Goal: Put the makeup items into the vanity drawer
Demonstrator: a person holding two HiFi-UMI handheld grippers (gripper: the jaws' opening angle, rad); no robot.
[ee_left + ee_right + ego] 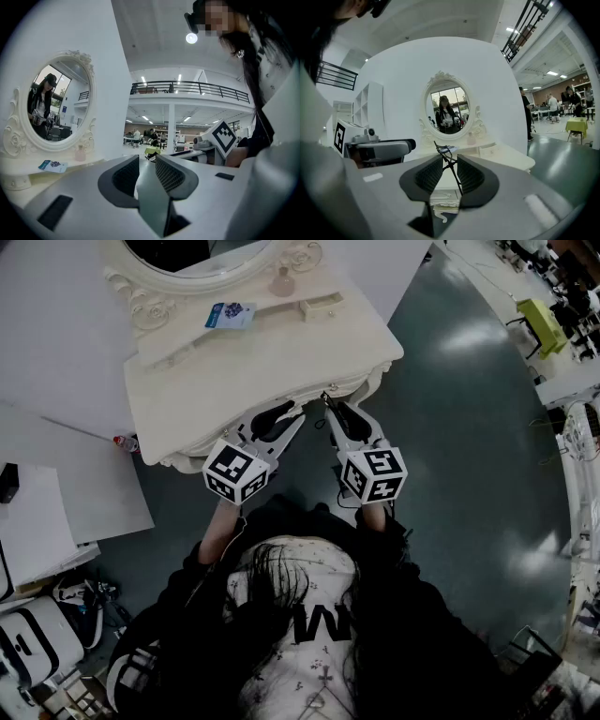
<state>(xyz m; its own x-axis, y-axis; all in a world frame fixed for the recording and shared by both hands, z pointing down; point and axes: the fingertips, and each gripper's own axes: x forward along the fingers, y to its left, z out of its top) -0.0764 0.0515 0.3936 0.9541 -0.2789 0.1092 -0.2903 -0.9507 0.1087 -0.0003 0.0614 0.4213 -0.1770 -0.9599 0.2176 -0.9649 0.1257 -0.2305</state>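
Note:
My right gripper (450, 171) is shut on a thin black eyelash curler (449, 161), which stands up between the pads. In the head view that gripper (330, 411) sits at the front edge of the cream vanity table (234, 381), with the curler (326, 399) poking over the edge. Beside it, my left gripper (286, 414) is open and holds nothing; its jaws (147, 173) show only a bare gap. A pink bottle (282, 282) and a blue packet (230, 315) rest on the vanity's raised shelf. The carved drawer front (443, 197) shows below the tabletop.
An oval mirror (202, 259) in an ornate frame stands at the back of the vanity, against a white wall. A small shelf drawer (323, 304) sits right of the bottle. White tables (56, 493) stand to the left. Dark glossy floor (469, 427) lies to the right.

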